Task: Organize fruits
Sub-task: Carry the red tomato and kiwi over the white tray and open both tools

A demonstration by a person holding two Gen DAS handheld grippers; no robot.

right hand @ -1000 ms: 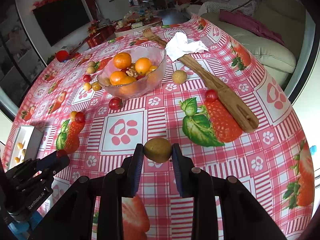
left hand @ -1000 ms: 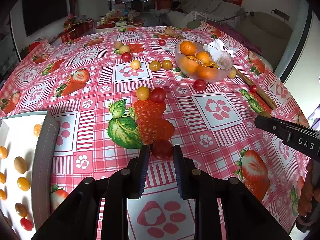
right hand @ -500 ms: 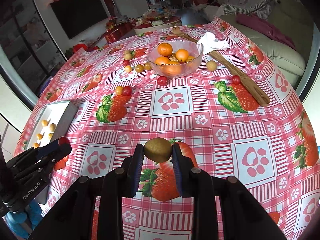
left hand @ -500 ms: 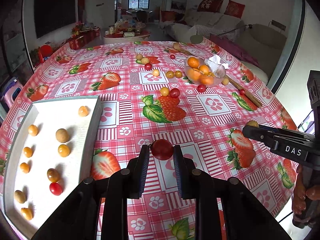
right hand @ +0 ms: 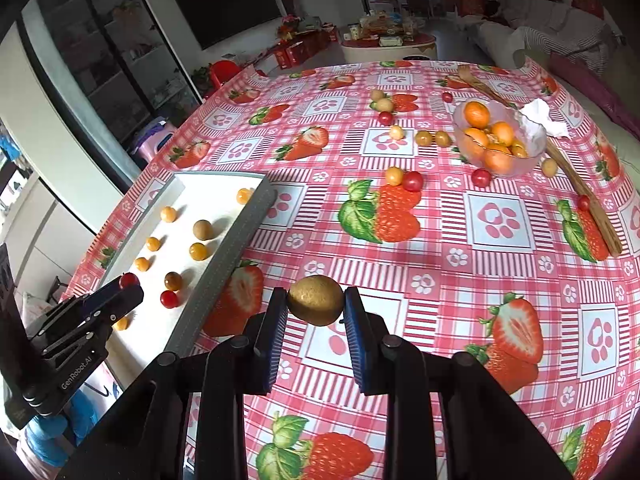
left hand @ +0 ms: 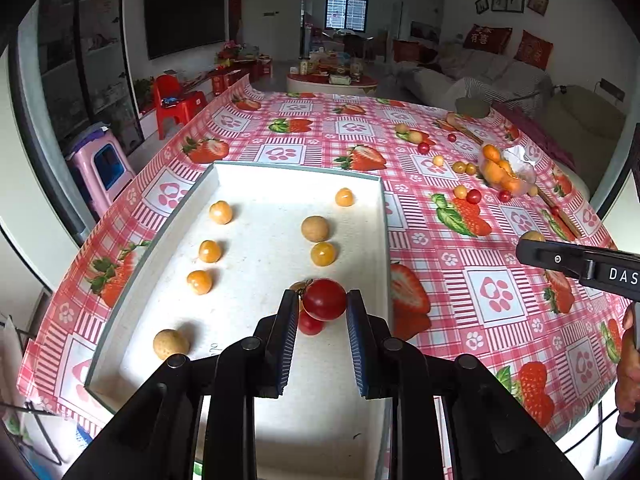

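My left gripper [left hand: 323, 304] is shut on a red cherry tomato [left hand: 324, 299] and holds it above the white tray [left hand: 256, 360], over another red tomato [left hand: 310, 325]. Several small orange and brown fruits lie in the tray. My right gripper [right hand: 316, 306] is shut on a brown kiwi-like fruit [right hand: 316, 300] above the tablecloth, right of the tray's grey wall [right hand: 224, 264]. The left gripper also shows in the right wrist view [right hand: 128, 284], and the right gripper in the left wrist view [left hand: 532, 242].
A glass bowl of oranges [right hand: 498, 140] stands at the far right with a tissue [right hand: 542, 118] and a wooden spoon [right hand: 576, 176] beside it. Loose tomatoes and small fruits lie scattered on the strawberry tablecloth [right hand: 440, 240]. The table edge is near on the left.
Both grippers have moved left and back with their fruits. The left one now hangs over the tray; the right one has come closer to the tray's right wall.
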